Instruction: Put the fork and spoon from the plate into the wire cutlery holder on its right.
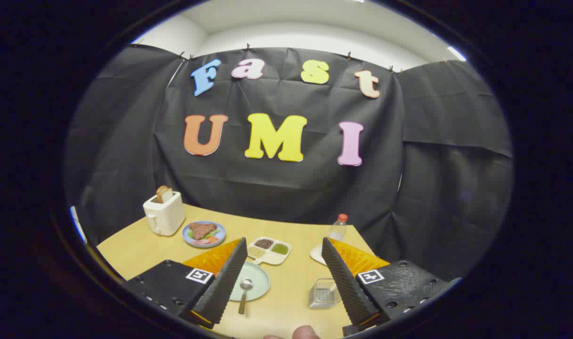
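Observation:
A pale green plate (258, 278) lies on the wooden table just inside my left finger, partly hidden by it. A spoon (245, 291) rests on the plate with its bowl away from me and its handle reaching over the near rim. I cannot make out the fork. The wire cutlery holder (324, 293) stands to the plate's right, close to my right finger. My gripper (284, 247) hangs open high above the table, with nothing between its fingers (223, 282).
A white toaster (164, 214) with bread stands at the far left, next to a blue plate of food (204, 234). A divided white dish (269, 249) lies beyond the green plate. A bottle (337, 228) with a red cap stands behind my right finger. A fingertip (305, 332) shows at the near edge.

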The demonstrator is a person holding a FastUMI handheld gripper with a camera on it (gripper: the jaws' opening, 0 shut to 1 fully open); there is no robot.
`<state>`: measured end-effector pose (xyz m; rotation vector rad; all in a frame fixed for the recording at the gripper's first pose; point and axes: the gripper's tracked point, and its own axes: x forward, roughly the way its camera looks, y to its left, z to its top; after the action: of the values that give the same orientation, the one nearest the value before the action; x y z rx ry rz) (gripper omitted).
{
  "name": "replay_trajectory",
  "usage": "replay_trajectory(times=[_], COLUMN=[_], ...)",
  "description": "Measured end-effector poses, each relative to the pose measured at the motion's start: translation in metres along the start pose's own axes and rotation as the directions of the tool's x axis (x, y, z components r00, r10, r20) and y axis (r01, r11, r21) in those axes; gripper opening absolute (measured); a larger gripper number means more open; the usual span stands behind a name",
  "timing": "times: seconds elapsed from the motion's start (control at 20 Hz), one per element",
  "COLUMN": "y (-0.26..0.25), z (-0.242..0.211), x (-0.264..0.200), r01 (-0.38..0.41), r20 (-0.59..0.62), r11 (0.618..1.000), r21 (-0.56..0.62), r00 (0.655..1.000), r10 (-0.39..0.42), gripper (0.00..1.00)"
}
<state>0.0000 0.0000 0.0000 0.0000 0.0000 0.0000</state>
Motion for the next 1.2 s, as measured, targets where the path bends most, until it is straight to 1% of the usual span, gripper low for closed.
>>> replay_trajectory(times=[0.25,0.45,0.9,1.05,1.2], y=[-0.002,0.002,0.02,0.033,0.042], z=[-0.005,-0.014,-0.009,-0.023,-0.048], x=[0.001,0.0,0.003,0.009,0.016], r01=[0.0,-0.017,-0.038,-0.076,-0.112], r20=[-0.042,-0.091,-0.113,-0.167,-0.272], r11=[1.0,1.0,0.999,0.997,0.993], r21=[0.001,-0.012,-0.01,-0.008,-0.03], r00=[0.999,0.996,0.993,0.983,0.957], r10=[0.0,0.016,0.036,0.074,0.099], gripper=[0.95,0.95,0.95,0.95,0.95])
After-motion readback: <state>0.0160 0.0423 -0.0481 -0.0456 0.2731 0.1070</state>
